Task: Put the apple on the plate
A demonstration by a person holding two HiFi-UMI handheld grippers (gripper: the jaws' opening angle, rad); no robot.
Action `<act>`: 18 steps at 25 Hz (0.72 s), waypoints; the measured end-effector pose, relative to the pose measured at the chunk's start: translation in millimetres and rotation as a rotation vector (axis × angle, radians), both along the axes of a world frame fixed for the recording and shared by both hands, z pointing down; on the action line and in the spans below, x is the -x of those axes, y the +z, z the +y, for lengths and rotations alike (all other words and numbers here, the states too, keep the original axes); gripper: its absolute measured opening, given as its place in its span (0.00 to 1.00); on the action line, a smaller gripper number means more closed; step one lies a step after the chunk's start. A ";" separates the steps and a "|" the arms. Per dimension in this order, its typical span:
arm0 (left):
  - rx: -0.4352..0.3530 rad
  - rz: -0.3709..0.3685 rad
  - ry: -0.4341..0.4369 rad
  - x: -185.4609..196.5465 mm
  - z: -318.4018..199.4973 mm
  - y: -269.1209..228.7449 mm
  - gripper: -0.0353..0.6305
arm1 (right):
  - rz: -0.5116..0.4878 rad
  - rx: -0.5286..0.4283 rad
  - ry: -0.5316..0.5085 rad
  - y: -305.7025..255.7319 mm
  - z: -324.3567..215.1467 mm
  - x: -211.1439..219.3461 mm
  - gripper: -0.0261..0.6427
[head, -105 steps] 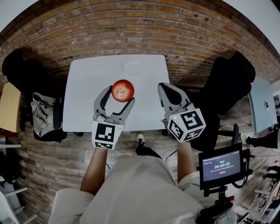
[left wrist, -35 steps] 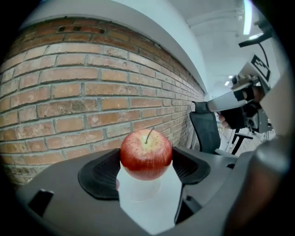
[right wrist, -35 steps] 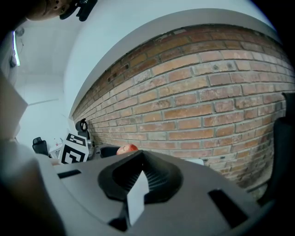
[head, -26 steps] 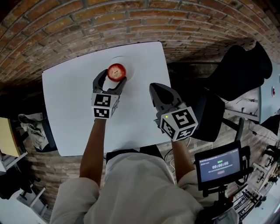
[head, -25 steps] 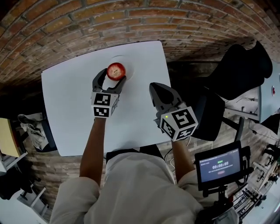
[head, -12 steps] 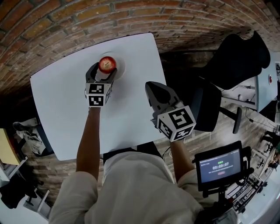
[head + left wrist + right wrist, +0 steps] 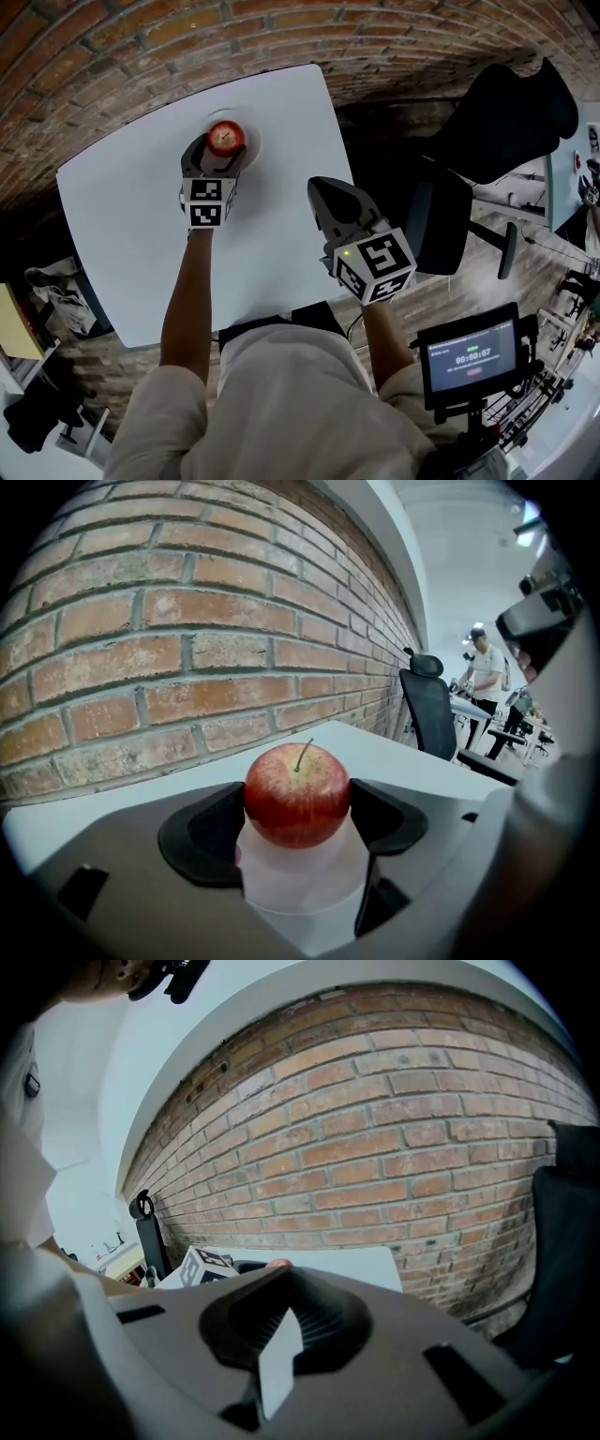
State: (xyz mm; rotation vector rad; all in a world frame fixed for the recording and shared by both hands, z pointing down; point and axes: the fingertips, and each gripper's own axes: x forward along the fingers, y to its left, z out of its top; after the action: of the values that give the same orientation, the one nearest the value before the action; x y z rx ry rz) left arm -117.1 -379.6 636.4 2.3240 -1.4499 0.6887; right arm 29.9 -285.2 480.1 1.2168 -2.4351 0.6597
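A red apple (image 7: pixel 226 137) sits between the jaws of my left gripper (image 7: pixel 224 146), which is shut on it, at the far side of the white table (image 7: pixel 141 225). The apple is over the white plate (image 7: pixel 252 134); whether it rests on the plate I cannot tell. In the left gripper view the apple (image 7: pixel 297 794) stands stem up, both black pads pressing its sides, with my left gripper (image 7: pixel 297 810) facing the brick wall. My right gripper (image 7: pixel 321 190) hovers shut and empty near the table's right edge. Its jaws (image 7: pixel 281 1335) show only a thin slit.
A brick wall (image 7: pixel 187 639) runs along the table's far edge. Black office chairs (image 7: pixel 506 122) stand to the right. A screen with a timer (image 7: pixel 473 356) is at lower right. A crumpled bag (image 7: pixel 47 277) lies on the floor at left.
My left gripper has carried the apple from the table's near middle to the far side, over the plate. The right gripper has stayed shut, level with the table's right edge.
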 end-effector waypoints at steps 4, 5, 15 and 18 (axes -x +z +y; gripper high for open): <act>0.001 0.009 -0.006 1.2 0.7 0.3 0.59 | -0.004 0.002 -0.007 0.8 0.9 4.1 0.04; 0.001 0.006 -0.006 1.5 1.4 0.3 0.59 | -0.004 0.003 -0.008 0.8 1.0 4.7 0.04; 0.035 0.009 -0.003 1.2 5.5 3.0 0.59 | -0.003 -0.008 -0.004 -3.9 0.9 0.8 0.04; 0.040 0.009 -0.013 4.9 7.1 2.8 0.59 | -0.002 -0.014 0.001 -6.3 2.7 -1.0 0.04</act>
State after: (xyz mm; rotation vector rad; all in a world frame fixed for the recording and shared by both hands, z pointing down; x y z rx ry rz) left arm -122.0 -372.5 639.2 2.2824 -1.4327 0.6961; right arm 30.9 -282.5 473.7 1.2236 -2.4455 0.6454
